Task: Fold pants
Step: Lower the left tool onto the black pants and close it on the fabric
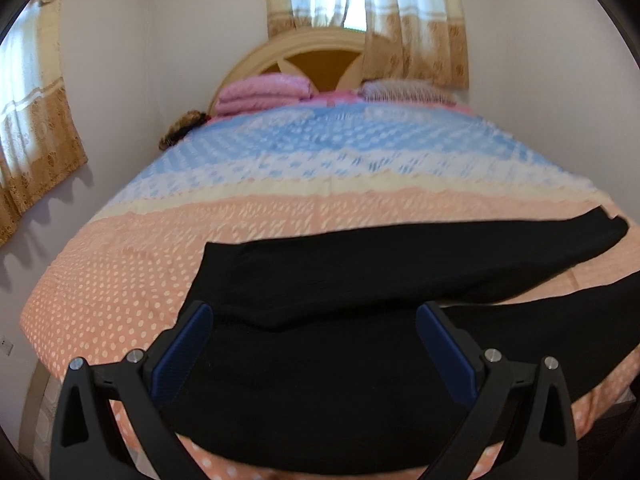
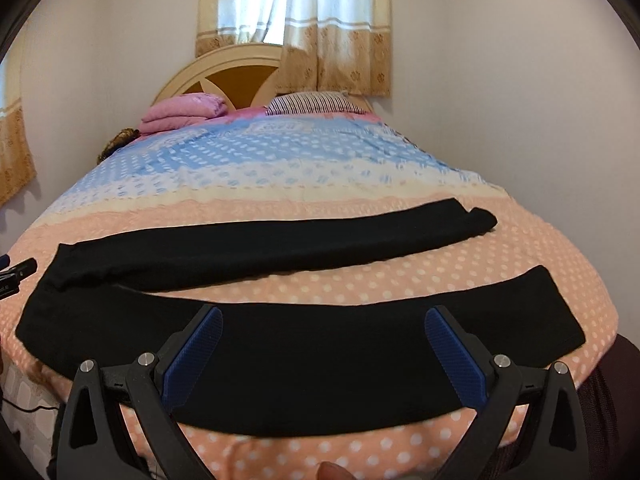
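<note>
Black pants (image 2: 280, 248) lie spread flat across the foot of the bed, waist to the left, two legs running right. In the left wrist view the pants (image 1: 360, 280) fill the near part, waist end under the gripper. My left gripper (image 1: 314, 320) is open, hovering over the waist area. My right gripper (image 2: 322, 322) is open above the near leg (image 2: 320, 344). The far leg ends at the right (image 2: 476, 218). The left gripper's tip shows at the left edge of the right wrist view (image 2: 18, 270).
The bed has a peach, cream and blue dotted cover (image 2: 280, 168). Folded pink blankets (image 2: 184, 112) and a striped pillow (image 2: 316, 103) sit by the headboard (image 2: 224, 76). Walls flank the bed; curtains (image 2: 332, 24) hang behind. A brown fuzzy item (image 1: 182, 128) lies at the bed's left edge.
</note>
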A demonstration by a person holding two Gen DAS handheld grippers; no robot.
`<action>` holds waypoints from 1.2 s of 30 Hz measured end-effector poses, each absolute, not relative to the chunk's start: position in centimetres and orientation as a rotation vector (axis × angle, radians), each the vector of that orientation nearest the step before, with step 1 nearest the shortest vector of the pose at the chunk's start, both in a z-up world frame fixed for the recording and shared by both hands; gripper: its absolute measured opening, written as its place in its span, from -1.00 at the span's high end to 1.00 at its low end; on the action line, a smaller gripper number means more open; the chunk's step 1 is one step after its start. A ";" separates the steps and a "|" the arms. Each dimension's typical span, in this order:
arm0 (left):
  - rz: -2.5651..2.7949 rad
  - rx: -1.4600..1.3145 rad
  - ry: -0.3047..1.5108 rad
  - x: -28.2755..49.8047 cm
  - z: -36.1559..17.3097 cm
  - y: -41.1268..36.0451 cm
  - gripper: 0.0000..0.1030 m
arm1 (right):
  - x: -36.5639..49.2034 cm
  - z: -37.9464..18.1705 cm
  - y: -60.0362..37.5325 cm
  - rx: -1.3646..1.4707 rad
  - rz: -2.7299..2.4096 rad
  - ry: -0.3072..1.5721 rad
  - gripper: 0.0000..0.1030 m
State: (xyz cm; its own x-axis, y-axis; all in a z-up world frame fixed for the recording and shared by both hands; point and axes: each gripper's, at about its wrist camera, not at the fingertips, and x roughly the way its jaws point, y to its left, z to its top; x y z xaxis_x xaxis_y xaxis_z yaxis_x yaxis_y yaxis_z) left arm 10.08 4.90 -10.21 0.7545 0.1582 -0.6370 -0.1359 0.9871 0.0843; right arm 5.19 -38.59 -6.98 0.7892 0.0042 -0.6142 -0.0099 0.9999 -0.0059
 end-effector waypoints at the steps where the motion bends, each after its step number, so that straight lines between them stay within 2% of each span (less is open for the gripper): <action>1: 0.149 0.028 0.716 10.9 -10.5 5.7 -1.00 | 5.8 -7.1 -39.0 -0.004 0.013 0.665 -0.98; 9: 0.236 0.000 0.758 16.5 -11.3 14.0 -1.00 | 11.8 -6.2 -43.9 -0.022 -0.026 0.678 -0.98; 16: 0.189 -0.039 0.849 21.1 -13.9 17.3 -0.98 | 16.5 -7.0 -47.4 0.044 -0.027 0.737 -0.98; 20: 0.166 -0.053 0.910 23.3 -15.6 18.2 -0.65 | 18.7 -8.0 -48.9 0.063 -0.032 0.785 -0.96; 23: 0.156 -0.072 0.936 24.4 -16.6 19.2 -0.55 | 20.1 -8.5 -50.5 0.076 -0.047 0.813 -0.84; 25: 0.160 -0.075 0.956 25.0 -17.3 19.7 -0.34 | 20.8 -8.7 -51.5 0.084 -0.059 0.822 -0.75; 30: 0.134 -0.101 0.983 26.1 -18.4 20.6 -0.30 | 22.2 -9.1 -53.4 0.077 -0.105 0.840 -0.73; 33: 0.109 -0.112 0.998 26.5 -19.1 20.6 -0.16 | 23.0 -9.4 -54.1 0.068 -0.117 0.849 -0.70; 34: 0.105 -0.112 0.993 26.6 -19.1 20.7 -0.16 | 23.2 -9.5 -54.2 0.064 -0.120 0.852 -0.64; 36: 0.087 -0.126 0.991 26.3 -19.0 20.8 -0.10 | 23.7 -9.8 -54.6 0.065 -0.120 0.870 -0.29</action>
State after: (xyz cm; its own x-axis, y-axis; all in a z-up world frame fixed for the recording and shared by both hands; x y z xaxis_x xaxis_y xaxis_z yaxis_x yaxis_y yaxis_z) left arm 26.30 20.78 -19.02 0.5454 0.0162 -0.8380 -0.1309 0.9892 -0.0661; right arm 23.69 -54.64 -9.85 0.6387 -0.0781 -0.7654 0.1314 0.9913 0.0085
